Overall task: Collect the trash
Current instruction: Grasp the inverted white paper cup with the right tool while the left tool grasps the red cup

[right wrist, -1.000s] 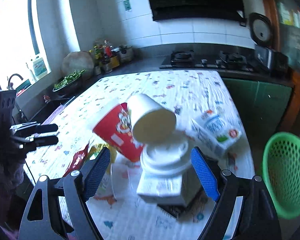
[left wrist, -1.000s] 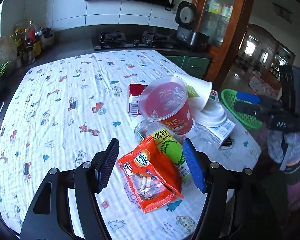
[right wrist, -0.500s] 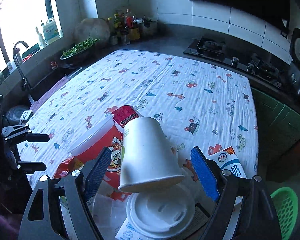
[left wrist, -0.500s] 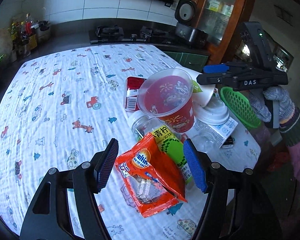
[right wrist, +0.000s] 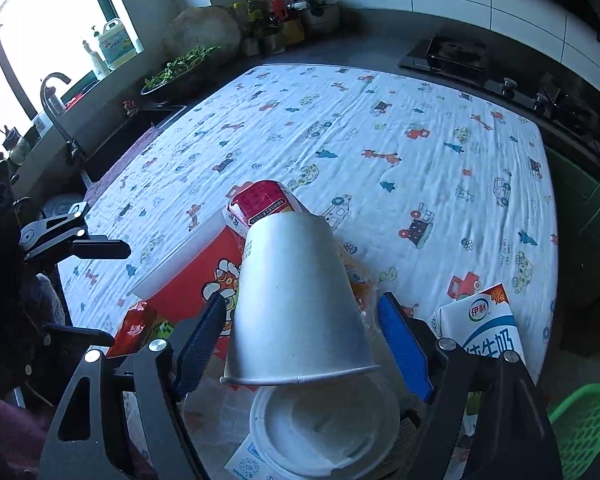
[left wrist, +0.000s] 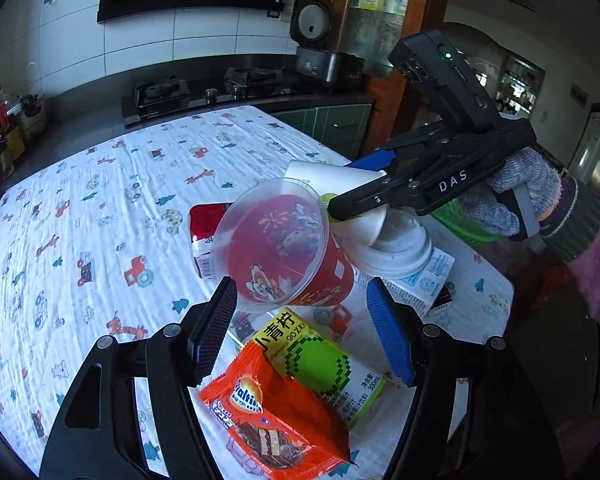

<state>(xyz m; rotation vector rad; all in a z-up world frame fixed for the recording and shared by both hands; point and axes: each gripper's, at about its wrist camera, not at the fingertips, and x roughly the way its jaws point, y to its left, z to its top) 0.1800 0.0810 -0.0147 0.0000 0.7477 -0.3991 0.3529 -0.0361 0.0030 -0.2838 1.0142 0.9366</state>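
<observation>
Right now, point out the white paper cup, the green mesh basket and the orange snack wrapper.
white paper cup (right wrist: pixel 296 300): right wrist view, middle of its side wall.
green mesh basket (right wrist: pixel 580 424): right wrist view, mesh wall.
orange snack wrapper (left wrist: pixel 276 412): left wrist view, wrapper's middle.

Green basket: cut off by the right-wrist frame edge; in the left-wrist view mostly hidden behind the right gripper. Milk carton: lower part covered by that gripper's finger. Flat box beneath the white lid: largely covered, print unreadable. Wrapper: lower corner cut off.
</observation>
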